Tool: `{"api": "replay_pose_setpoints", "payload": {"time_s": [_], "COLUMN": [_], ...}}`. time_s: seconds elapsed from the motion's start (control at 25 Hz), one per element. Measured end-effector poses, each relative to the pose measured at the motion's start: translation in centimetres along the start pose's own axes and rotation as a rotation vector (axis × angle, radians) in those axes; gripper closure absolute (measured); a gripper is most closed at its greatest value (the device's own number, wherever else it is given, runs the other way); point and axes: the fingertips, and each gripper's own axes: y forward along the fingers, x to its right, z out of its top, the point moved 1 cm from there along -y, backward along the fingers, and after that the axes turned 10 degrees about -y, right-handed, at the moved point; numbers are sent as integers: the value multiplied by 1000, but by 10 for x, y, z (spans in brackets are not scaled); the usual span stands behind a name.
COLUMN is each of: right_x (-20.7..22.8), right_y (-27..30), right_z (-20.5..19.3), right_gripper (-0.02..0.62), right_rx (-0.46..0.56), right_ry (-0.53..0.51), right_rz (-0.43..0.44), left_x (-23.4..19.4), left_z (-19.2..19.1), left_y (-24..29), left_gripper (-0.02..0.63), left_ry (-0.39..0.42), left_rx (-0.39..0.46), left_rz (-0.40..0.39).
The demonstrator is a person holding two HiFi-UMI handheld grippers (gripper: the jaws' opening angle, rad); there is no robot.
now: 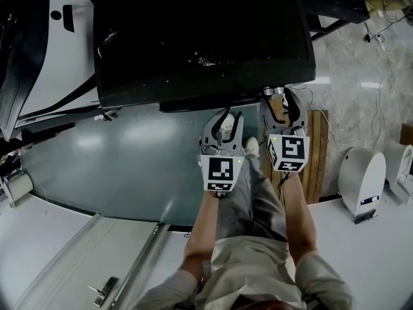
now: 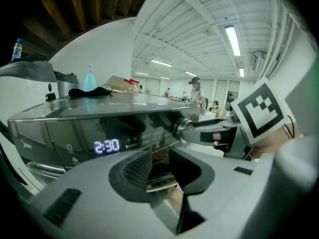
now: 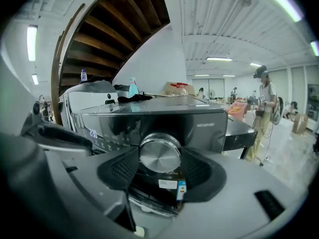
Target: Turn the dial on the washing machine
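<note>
The dark washing machine (image 1: 193,37) fills the top of the head view. Its round metal dial (image 3: 160,152) sits at the right of the front panel, with my right gripper (image 3: 159,157) shut on it, one pad pressed against each side. From the left gripper view the same dial (image 2: 180,127) shows side-on, held by the right gripper's fingers (image 2: 212,133). My left gripper (image 2: 160,171) hangs open and empty in front of the panel, below the lit display (image 2: 106,146). In the head view the left gripper (image 1: 222,131) is beside the right gripper (image 1: 276,95).
A white appliance (image 1: 58,50) stands left of the washer. A wooden pallet (image 1: 316,154) and a white device (image 1: 361,183) lie on the floor at the right. A blue bottle (image 2: 89,82) and dark cloth rest on the washer's top. A person (image 3: 263,108) stands far behind.
</note>
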Motion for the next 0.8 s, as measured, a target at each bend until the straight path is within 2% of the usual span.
{"api": "replay_pose_setpoints", "payload": {"time_s": [0.8], "right_x": [5], "right_y": [0], "right_z": [-3], "right_gripper": [330], "right_rx": [43], "right_ry": [272], "right_rz": [51], "left_x": [-4], "left_z": [1], "left_y": [-3], "left_gripper": [492], "left_ry": [-8], "left_rx": [8], "left_rz": [10]}}
